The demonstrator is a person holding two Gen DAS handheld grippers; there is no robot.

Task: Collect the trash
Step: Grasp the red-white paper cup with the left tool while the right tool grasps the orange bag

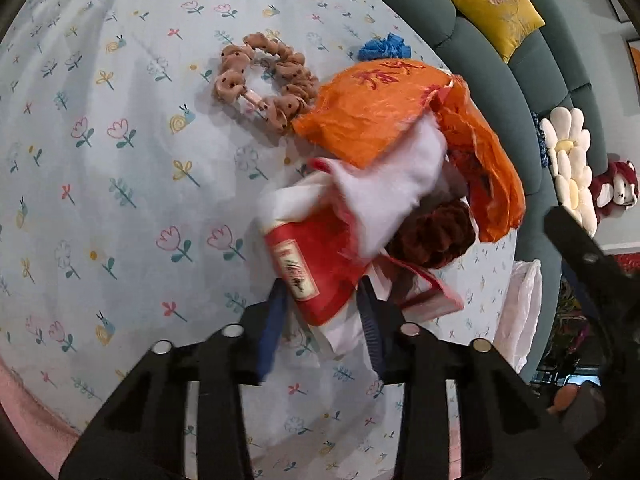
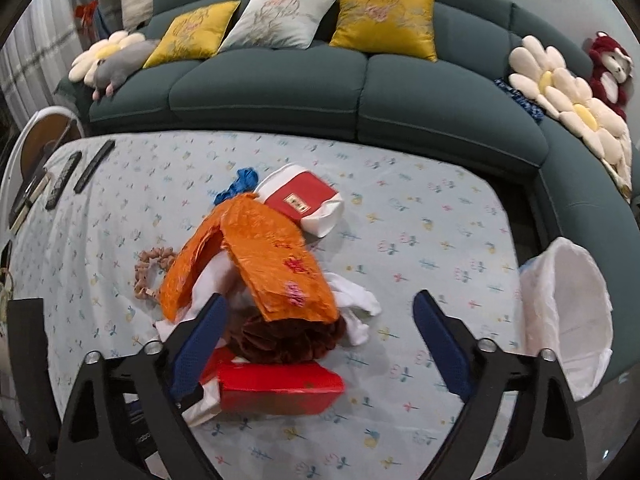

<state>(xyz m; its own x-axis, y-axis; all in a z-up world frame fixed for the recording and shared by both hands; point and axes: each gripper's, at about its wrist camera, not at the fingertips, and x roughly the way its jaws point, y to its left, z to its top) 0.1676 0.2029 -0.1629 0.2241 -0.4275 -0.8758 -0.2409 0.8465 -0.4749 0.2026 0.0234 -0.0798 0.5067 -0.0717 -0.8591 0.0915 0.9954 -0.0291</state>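
Note:
A pile of trash lies on the floral tablecloth (image 2: 420, 220): an orange plastic bag (image 2: 260, 256), white tissue (image 2: 352, 300), a dark red scrunchie (image 2: 288, 340), a red box (image 2: 280, 388) and a red-and-white tissue pack (image 2: 304, 200). My left gripper (image 1: 324, 308) is shut on a red-and-white pack (image 1: 312, 268) at the pile's near edge. My right gripper (image 2: 320, 320) is open, its fingers either side of the pile's near part, holding nothing. A white-lined trash bin (image 2: 568, 304) stands at the table's right edge.
A tan dotted scrunchie (image 1: 260, 80) and a blue crumpled piece (image 1: 384, 48) lie beside the pile. Remote controls (image 2: 80, 176) lie at the table's far left. A green sofa (image 2: 360, 92) with cushions and plush toys curves behind the table.

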